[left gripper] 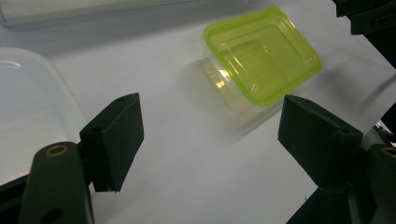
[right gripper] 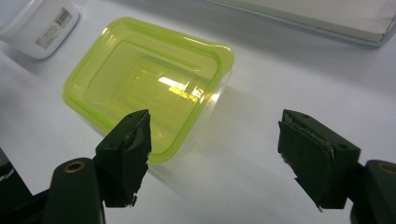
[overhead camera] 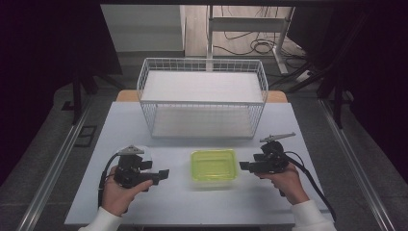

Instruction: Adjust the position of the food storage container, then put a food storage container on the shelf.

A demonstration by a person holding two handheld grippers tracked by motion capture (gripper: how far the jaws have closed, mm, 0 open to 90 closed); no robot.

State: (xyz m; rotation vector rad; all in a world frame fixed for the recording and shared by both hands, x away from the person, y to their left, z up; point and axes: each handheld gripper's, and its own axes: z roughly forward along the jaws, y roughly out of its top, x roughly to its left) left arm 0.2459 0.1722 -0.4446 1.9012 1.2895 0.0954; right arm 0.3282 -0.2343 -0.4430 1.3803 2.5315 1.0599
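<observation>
Lidded green-topped plastic container point(overhead camera: 213, 166) is judged light, thin-walled and slippery; its rim point(right gripper: 196, 130) is best pinched. Both grippers point(overhead camera: 163, 174) point(overhead camera: 244, 166) are held open, empty.

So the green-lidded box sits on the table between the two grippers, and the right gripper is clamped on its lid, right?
Not quite. The right gripper is open and holds nothing: in the right gripper view its jaws stand apart, beside the box. The box does sit on the table between the grippers.

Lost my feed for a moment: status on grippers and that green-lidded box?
Left gripper open, empty. Right gripper open, empty. Green-lidded box sits between them, untouched. Nothing in the way.
</observation>
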